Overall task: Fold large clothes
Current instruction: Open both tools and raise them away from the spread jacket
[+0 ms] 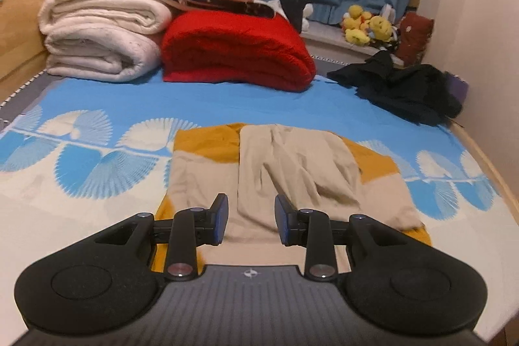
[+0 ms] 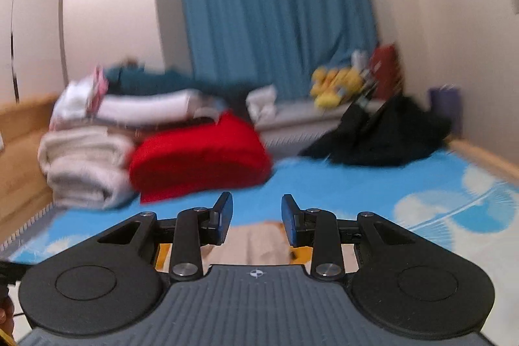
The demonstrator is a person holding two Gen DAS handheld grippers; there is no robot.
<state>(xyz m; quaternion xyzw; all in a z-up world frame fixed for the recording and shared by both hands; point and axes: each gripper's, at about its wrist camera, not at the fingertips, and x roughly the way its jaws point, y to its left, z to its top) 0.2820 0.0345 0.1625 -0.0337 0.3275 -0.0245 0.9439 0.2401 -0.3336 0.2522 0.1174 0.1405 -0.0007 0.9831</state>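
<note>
No legible writing; folded beige-mustard garment (image 1: 292, 171) lies lower centre, long axis running up-frame; left hand-held gripper (image 1: 251, 218) and right hand-held gripper (image 2: 257, 218) narrowly parted, empty.

Even indoor light; right view blurred, perhaps motion.

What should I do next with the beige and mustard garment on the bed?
Probably bring both tongs back down to the garment for another fold. The left tongs and right tongs are open and empty above it, and it lies only partly folded on the bed sheet.
</note>
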